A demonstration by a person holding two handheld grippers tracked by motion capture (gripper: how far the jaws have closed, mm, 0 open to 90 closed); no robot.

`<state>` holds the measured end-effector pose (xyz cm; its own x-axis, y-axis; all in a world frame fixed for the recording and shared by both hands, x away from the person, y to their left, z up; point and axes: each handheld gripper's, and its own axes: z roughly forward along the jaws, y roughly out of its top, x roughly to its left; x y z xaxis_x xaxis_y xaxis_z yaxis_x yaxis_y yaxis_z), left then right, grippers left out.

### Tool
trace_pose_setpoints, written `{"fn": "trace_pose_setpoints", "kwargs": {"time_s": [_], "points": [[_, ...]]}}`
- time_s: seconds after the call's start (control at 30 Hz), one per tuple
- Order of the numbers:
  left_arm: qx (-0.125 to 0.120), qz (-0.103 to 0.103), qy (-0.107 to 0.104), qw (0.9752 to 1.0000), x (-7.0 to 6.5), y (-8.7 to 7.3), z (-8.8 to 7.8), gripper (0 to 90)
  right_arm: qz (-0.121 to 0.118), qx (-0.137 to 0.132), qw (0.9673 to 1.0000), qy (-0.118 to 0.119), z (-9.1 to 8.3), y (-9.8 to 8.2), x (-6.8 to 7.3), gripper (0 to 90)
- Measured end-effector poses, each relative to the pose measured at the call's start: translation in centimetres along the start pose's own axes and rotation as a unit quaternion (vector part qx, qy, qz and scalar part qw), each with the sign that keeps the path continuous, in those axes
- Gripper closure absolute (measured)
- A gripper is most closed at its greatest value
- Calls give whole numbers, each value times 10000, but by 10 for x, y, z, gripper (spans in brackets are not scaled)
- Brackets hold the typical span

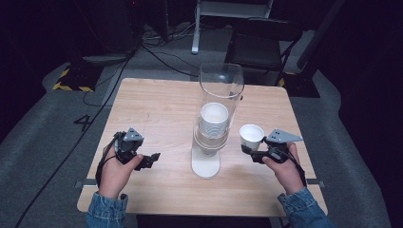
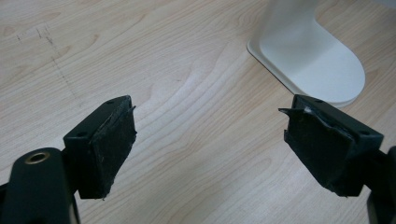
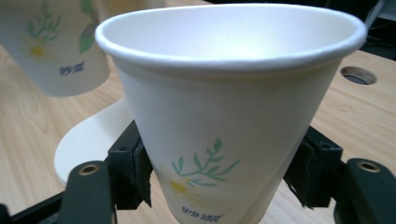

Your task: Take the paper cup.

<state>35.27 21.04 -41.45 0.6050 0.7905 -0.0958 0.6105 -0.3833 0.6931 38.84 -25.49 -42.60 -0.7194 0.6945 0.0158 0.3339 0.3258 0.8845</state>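
**Paper cup held at the dispenser, left gripper empty**

Light wooden table [image 1: 157, 109], dark room behind, cables and a black folding chair [image 1: 262, 45] on the grey floor beyond it. Number "4" marked on the floor left of the table.

Centre of table: clear-tube cup dispenser [image 1: 214, 114] on a white base [image 2: 317, 60], with a stack of paper cups [image 1: 213, 121] inside the tube.

Right gripper [image 1: 252, 151], held in the person's right hand [image 1: 284, 168] near the table's right side: jaws closed against the lower wall of a white paper cup [image 3: 224, 107], one pad on each side. Cup is upright, mouth open to the top, just right of the dispenser. Cup print: green sprig, yellow flower, a small line of blue characters beneath, too blurred to read. In the right gripper view the same print shows on a cup at the upper left, behind the held one.

Left gripper [image 2: 210, 149], in the left hand [image 1: 116, 173] at the table's left: jaws spread wide, nothing between them, bare wood under them. Pad edges look frayed. Dispenser base lies near, ahead and to one side.

Denim sleeves on both forearms.
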Motion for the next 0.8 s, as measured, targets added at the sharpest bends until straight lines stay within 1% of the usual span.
{"fn": "trace_pose_setpoints", "kwargs": {"time_s": [0.17, 0.27, 0.3, 0.37, 0.43, 0.47, 0.53, 0.57, 0.6, 0.63, 0.73, 0.77, 0.8], "points": [[19, -5, 22, 10000, 0, -3, -1, 163, 311, -88, 9994, -125, -3, 1, -15, 332], [14, -33, 26, 10000, 0, -6, -2, 164, 450, -85, 9982, -392, -1, -1, -24, 331], [27, -63, -49, 10000, -2, -6, -2, 164, 539, -76, 9975, -444, 2, -3, -27, 331], [8, -22, -86, 10000, -3, -7, -2, 164, 707, -90, 9962, -508, 6, -6, -32, 329], [30, -19, -61, 10000, -4, -8, -2, 163, 749, -93, 9949, -667, 9, -9, -38, 328], [42, -41, -73, 10000, -4, -9, -3, 163, 722, -82, 9944, -768, 11, -10, -42, 328], [57, -46, -39, 10000, -4, -11, -4, 163, 739, -17, 9925, -971, 14, -13, -49, 327], [72, -58, -29, 10000, -3, -12, -4, 163, 756, 31, 9919, -1022, 15, -15, -52, 327], [65, -112, -5, 9999, -3, -14, -5, 163, 786, 51, 9912, -1063, 17, -18, -56, 327], [74, -106, -4, 9999, -3, -15, -5, 164, 847, 97, 9900, -1124, 18, -21, -60, 327], [68, -142, 3, 9999, -3, -17, -7, 164, 932, 206, 9878, -1234, 23, -27, -70, 325], [55, -97, 18, 9999, -2, -17, -7, 164, 973, 234, 9871, -1251, 23, -28, -71, 324], [57, -85, -3, 9999, -3, -18, -8, 163, 1040, 258, 9857, -1298, 25, -30, -74, 323]]}}
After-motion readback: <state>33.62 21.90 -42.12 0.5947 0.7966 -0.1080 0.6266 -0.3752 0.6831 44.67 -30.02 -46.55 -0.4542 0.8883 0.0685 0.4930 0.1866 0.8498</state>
